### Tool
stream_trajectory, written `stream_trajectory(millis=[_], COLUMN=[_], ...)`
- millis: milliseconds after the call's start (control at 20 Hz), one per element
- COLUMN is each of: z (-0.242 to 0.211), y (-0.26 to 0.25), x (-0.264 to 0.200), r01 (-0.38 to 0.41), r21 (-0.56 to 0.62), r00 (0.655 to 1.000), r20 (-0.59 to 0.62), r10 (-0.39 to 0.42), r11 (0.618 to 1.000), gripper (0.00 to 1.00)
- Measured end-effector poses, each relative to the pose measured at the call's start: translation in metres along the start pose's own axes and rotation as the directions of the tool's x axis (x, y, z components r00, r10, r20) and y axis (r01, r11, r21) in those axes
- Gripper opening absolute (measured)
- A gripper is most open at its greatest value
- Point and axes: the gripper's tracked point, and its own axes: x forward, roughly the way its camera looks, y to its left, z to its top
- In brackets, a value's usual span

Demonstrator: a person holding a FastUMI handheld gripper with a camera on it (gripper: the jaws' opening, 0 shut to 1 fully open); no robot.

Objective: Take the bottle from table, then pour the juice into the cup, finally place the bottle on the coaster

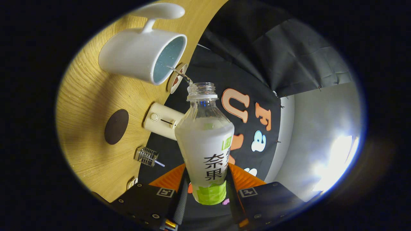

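I've got the gripper clamped on the bottle, tipped toward 11 o'clock, thin stream hitting the cup near its rim. Risk: a wobble puts juice on the table. Coaster waits at 9 o'clock.

"奈果" on the bottle label

Light wood-grain table: white ceramic mug, dark round coaster, cream cylindrical device, small wire-coil gadget.
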Motion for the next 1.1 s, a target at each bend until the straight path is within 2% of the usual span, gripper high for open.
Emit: stream_trajectory(millis=[850,1100], z=[0.015,0.016], y=[-0.024,-0.02], x=[0.012,0.016], r01=[0.105,0.108], r21=[-0.138,-0.147], r00=[0.992,0.991], r20=[0.085,0.097], r10=[-0.094,-0.095], r11=[0.985,0.983], gripper=[0.58,0.58])
